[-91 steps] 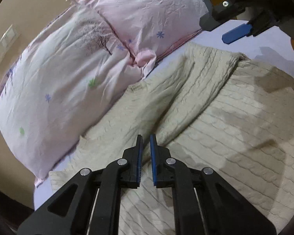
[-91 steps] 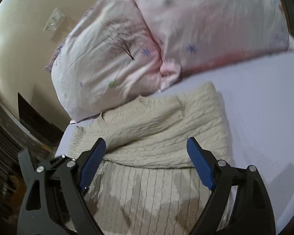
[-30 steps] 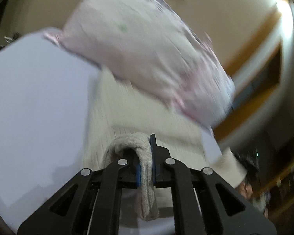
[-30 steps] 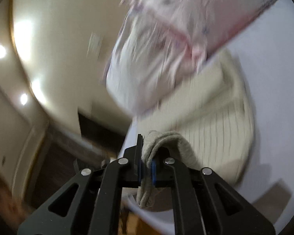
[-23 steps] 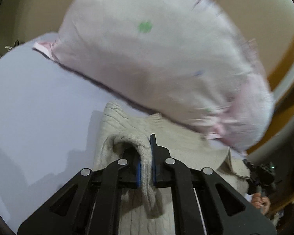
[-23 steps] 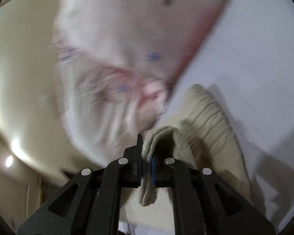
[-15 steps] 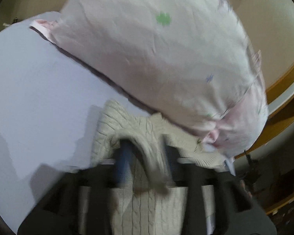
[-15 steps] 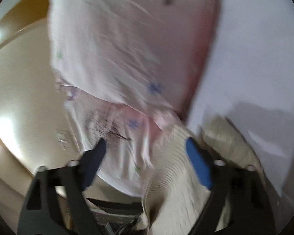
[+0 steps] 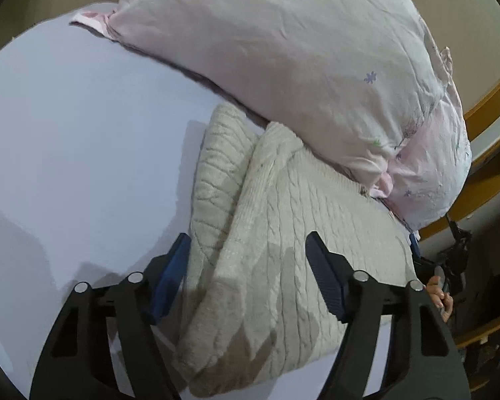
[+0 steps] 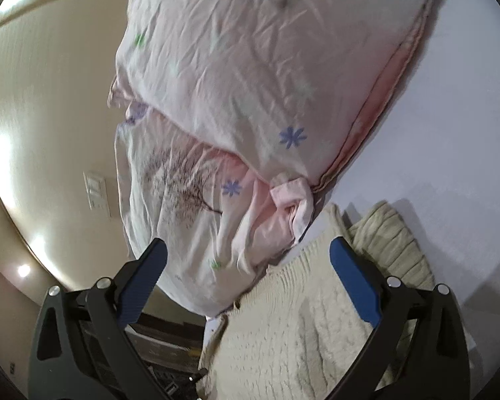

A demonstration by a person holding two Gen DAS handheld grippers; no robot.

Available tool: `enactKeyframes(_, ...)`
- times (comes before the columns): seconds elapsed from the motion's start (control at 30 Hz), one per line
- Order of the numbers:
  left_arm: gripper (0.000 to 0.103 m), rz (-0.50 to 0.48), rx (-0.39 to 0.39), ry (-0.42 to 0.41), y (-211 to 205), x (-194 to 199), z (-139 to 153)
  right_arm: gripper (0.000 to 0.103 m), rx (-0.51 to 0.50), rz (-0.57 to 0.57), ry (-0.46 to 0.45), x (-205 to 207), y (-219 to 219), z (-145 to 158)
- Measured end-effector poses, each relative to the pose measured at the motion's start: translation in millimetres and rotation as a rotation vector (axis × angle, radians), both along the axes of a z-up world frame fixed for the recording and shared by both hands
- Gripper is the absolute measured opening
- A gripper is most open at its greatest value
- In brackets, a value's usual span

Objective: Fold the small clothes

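A cream cable-knit sweater (image 9: 283,233) lies folded in layers on the pale lilac bed sheet (image 9: 66,150), its far edge against the pillows. My left gripper (image 9: 246,266) is open and empty just above the sweater's near part. In the right wrist view the sweater (image 10: 300,333) fills the lower right. My right gripper (image 10: 246,283) is open and empty, over the sweater's edge beside the pillows.
Two pink flowered pillows (image 9: 300,66) lie behind the sweater; they also show in the right wrist view (image 10: 250,83). A beige wall with a switch plate (image 10: 96,193) is to the left there. A wooden bed frame (image 9: 490,100) runs at the right.
Both grippers were shut on folds of the sweater a second ago. Both have opened and let the fabric drop onto the folded pile.
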State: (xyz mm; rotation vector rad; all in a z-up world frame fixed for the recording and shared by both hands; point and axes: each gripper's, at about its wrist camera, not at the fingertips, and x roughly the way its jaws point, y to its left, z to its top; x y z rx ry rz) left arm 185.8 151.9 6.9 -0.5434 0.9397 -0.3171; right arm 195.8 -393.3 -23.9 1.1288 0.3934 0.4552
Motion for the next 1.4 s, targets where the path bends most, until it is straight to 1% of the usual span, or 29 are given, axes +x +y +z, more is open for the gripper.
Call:
enactKeyframes(0.03,0.056,0.010,-0.019,0.007,0.6,0.4,-0.9,0.098,-0.003,0.013,-0.002,1.4,3.0,1.7)
enactKeyframes(0.07,0.025,0.014,-0.079,0.044,2.5,4.3,-5.4,0.098,-0.004,0.020,-0.002,4.0,6.5,3.5)
enactKeyframes(0.1,0.020,0.022,-0.186,0.102,6.4,8.2,-14.6,0.098,-0.003,0.031,-0.006,3.7,8.2,4.8)
enactKeyframes(0.13,0.020,0.061,-0.367,0.173,14.3,11.5,-29.2,0.098,-0.003,0.038,-0.009,3.9,9.9,6.5)
enactKeyframes(0.17,0.019,0.095,-0.457,0.201,20.1,11.9,-36.3,0.098,-0.003,0.044,-0.015,3.0,10.2,8.1)
enactKeyframes(0.2,0.019,0.103,-0.502,0.199,21.5,12.7,-36.6,0.098,-0.005,0.046,-0.021,1.6,10.0,10.2)
enactKeyframes(0.3,0.018,0.042,-0.525,0.091,0.3,14.0,-3.3,0.098,-0.022,0.031,-0.059,-7.1,4.7,21.0)
enactKeyframes(0.37,0.018,-0.054,-0.552,0.001,-36.8,19.0,33.2,0.098,-0.036,0.010,-0.090,-15.6,-2.2,28.9)
enactKeyframes(0.43,0.018,-0.162,-0.590,-0.073,-81.7,25.1,61.1,0.098,-0.064,-0.019,-0.124,-26.0,-11.4,38.2)
enactKeyframes(0.5,0.018,-0.269,-0.640,-0.108,-130.7,31.7,74.7,0.098,-0.132,-0.060,-0.137,-35.5,-21.2,47.3)
enactKeyframes(0.53,0.019,-0.329,-0.645,-0.118,-169.6,37.6,76.3,0.098,-0.154,-0.068,-0.133,-37.6,-25.5,48.4)
enactKeyframes(0.6,0.026,-0.450,-0.525,-0.086,-234.3,46.4,73.6,0.098,-0.187,-0.085,-0.106,-39.6,-36.5,49.3)
enactKeyframes(0.63,0.027,-0.547,-0.418,-0.036,-276.0,48.3,67.5,0.098,-0.189,-0.088,-0.090,-40.2,-42.2,47.5)
enactKeyframes(0.67,0.027,-0.603,-0.388,0.003,-297.0,45.8,62.1,0.098,-0.186,-0.086,-0.076,-40.3,-47.5,45.5)
enactKeyframes(0.7,0.027,-0.643,-0.425,0.006,-302.4,42.5,61.4,0.098,-0.186,-0.079,-0.052,-40.0,-53.5,43.2)
enactKeyframes(0.73,0.027,-0.674,-0.460,-0.035,-299.2,36.3,67.0,0.099,-0.196,-0.070,-0.022,-39.3,-57.6,41.8)
enactKeyframes(0.77,0.029,-0.661,-0.448,-0.089,-289.2,32.0,74.5,0.099,-0.209,-0.061,0.000,-39.3,-59.3,40.7)
enactKeyframes(0.8,0.034,-0.607,-0.405,-0.173,-267.1,26.6,85.3,0.099,-0.239,-0.041,0.034,-38.4,-58.9,41.1)
enactKeyframes(0.87,0.067,-0.489,-0.320,-0.240,-230.4,21.8,92.7,0.100,-0.331,0.015,0.110,-35.6,-50.7,42.2)
enactKeyframes(0.9,0.072,-0.431,-0.275,-0.245,-214.2,23.0,92.4,0.100,-0.379,0.034,0.145,-33.3,-44.5,41.0)
enactKeyframes(0.97,0.074,-0.340,-0.164,-0.193,-186.8,28.4,78.8,0.100,-0.450,0.078,0.218,-26.4,-33.8,35.3)
enactKeyframes(1.03,0.075,-0.303,-0.080,-0.103,-179.8,33.5,54.5,0.100,-0.467,0.151,0.292,-15.6,-23.5,21.8)
enactKeyframes(1.13,0.075,-0.330,-0.048,-0.008,-186.6,37.0,24.6,0.100,-0.506,0.212,0.365,-7.1,-9.3,5.4)
enactKeyframes(1.2,0.078,-0.352,-0.041,0.009,-200.4,37.6,15.1,0.101,-0.534,0.221,0.369,-7.2,-2.5,0.4)
enactKeyframes(1.23,0.082,-0.363,-0.032,0.019,-209.3,39.9,10.6,0.099,-0.552,0.215,0.361,-9.3,0.1,0.8)
enactKeyframes(1.3,0.084,-0.374,-0.019,0.037,-216.9,39.2,4.7,0.087,-0.586,0.198,0.343,-16.0,3.7,0.0)
enactKeyframes(1.33,0.084,-0.382,-0.033,0.049,-222.5,41.4,-0.8,0.064,-0.591,0.192,0.331,-19.1,5.0,0.0)
enactKeyframes(1.37,0.082,-0.396,-0.058,0.058,-226.1,44.0,-5.9,0.050,-0.566,0.202,0.318,-22.1,4.4,-2.9)
enactKeyframes(1.4,0.077,-0.407,-0.079,0.045,-224.9,41.2,-6.7,0.044,-0.531,0.208,0.298,-21.4,7.4,-0.5)
